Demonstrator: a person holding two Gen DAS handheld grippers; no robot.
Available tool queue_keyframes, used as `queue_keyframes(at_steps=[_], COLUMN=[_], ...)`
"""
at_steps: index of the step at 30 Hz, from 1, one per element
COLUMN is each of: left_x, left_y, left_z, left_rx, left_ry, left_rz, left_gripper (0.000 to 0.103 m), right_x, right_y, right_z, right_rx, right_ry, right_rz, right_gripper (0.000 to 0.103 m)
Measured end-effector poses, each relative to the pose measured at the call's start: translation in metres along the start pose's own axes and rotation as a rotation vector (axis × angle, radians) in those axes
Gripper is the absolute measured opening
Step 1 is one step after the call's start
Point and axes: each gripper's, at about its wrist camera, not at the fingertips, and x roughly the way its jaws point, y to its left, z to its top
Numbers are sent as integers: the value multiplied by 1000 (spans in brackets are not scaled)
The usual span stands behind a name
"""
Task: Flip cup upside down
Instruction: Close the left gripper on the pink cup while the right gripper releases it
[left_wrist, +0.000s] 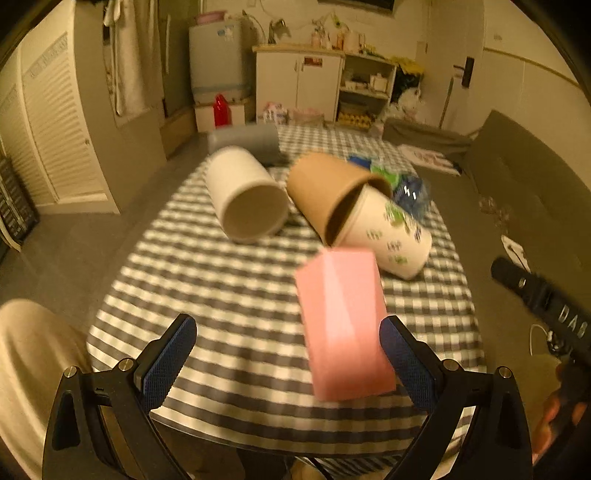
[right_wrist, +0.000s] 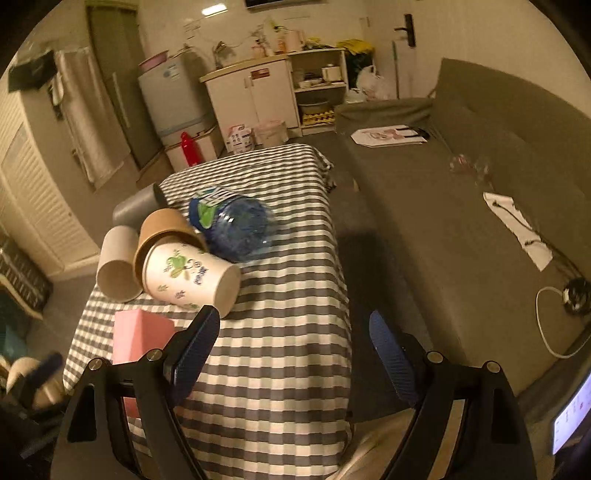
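left wrist: left gripper (left_wrist: 288, 352) hovering wide open, empty, facing white cup (left_wrist: 246, 195) lying sideways; right gripper (right_wrist: 293, 356) also gaping, holding nothing, waiting nearby.

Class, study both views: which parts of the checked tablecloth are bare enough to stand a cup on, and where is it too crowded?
Bare: the near-left cloth between the white cup and the pink block, and the right-hand strip towards the sofa. Crowded: the far middle, where white cup, brown cup, printed cup, grey cup and blue bottle cluster.
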Motion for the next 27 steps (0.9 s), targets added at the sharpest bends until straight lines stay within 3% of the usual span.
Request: queue_keyframes(at_steps=[9,13,15,27], left_x=[16,26,29,0], left_y=[-20,-21,-22,-14], left_z=[-12,-17,-20,-8], left_rx=[63,81,86,118], left_ry=[50,89,103,57], left_rz=[-82,-107,-132,-151], left_gripper=[98,76,58,58], right_x=[11,12,14,17], right_y=[-11,-5,-3,3], right_z=[1,1,0,-1], right_rx=[45,25,17,-7], right_ry=[37,36,42,49], right_rz=[19,37,35,13], right_gripper=[83,83,83,83])
